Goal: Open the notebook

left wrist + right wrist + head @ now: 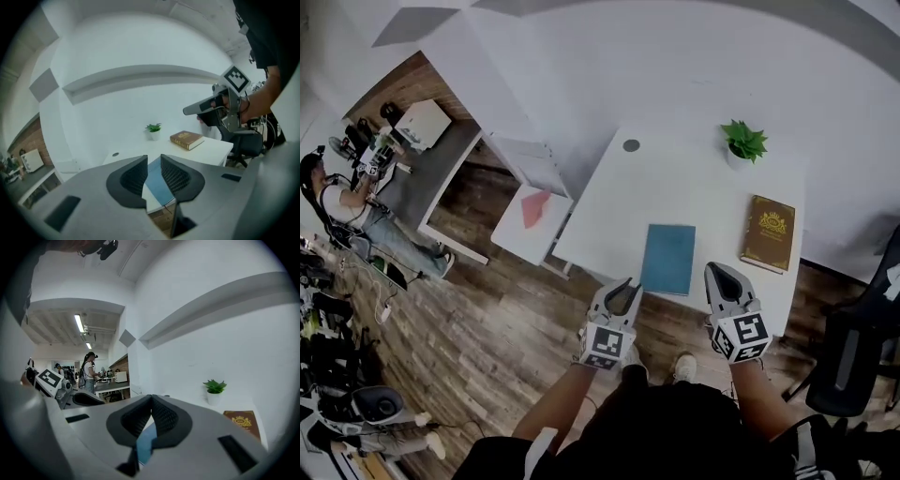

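A closed teal notebook [668, 259] lies flat near the front edge of the white table [609, 187]. My left gripper [623, 286] hovers just off that edge, at the notebook's near left corner. Its jaws stand a little apart with nothing between them. In the left gripper view the notebook [157, 185] shows through the gap of the left gripper [153, 158]. My right gripper [719, 270] hangs at the notebook's near right corner with its tips touching and holding nothing. In the right gripper view, the right gripper [151, 397] is shut above a strip of the notebook [145, 444].
A brown hardcover book [769, 232] lies right of the notebook, and a small potted plant [742, 142] stands at the table's far edge. A low white side table with a red sheet [534, 208] stands left. A black chair [853, 356] is at right. A person [356, 202] sits far left.
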The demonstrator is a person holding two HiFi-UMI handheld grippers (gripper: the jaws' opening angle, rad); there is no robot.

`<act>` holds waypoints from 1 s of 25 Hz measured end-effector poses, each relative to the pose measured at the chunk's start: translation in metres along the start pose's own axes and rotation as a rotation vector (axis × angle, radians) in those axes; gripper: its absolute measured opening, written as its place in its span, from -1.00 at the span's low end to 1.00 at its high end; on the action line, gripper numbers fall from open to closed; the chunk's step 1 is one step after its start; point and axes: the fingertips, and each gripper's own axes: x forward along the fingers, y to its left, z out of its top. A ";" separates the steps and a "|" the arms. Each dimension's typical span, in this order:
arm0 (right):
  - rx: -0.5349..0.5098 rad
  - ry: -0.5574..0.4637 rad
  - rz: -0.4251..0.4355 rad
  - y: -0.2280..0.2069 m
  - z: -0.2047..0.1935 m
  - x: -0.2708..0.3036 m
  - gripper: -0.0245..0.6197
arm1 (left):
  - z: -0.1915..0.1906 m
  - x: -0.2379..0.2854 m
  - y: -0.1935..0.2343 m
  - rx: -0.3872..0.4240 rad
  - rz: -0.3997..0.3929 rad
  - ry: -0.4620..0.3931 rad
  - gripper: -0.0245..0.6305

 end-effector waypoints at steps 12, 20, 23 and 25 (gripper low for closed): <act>0.000 0.038 -0.076 -0.010 -0.019 -0.001 -0.91 | -0.040 0.068 -0.070 0.407 -0.257 0.164 -0.29; 0.006 0.076 -0.106 -0.023 -0.033 -0.010 -0.91 | -0.097 0.112 -0.115 0.571 -0.406 0.348 -0.29; 0.009 0.082 -0.109 -0.024 -0.036 -0.010 -0.91 | -0.110 0.124 -0.121 0.586 -0.422 0.382 -0.30; 0.008 0.086 -0.108 -0.024 -0.037 -0.009 -0.91 | -0.115 0.131 -0.125 0.609 -0.429 0.394 -0.31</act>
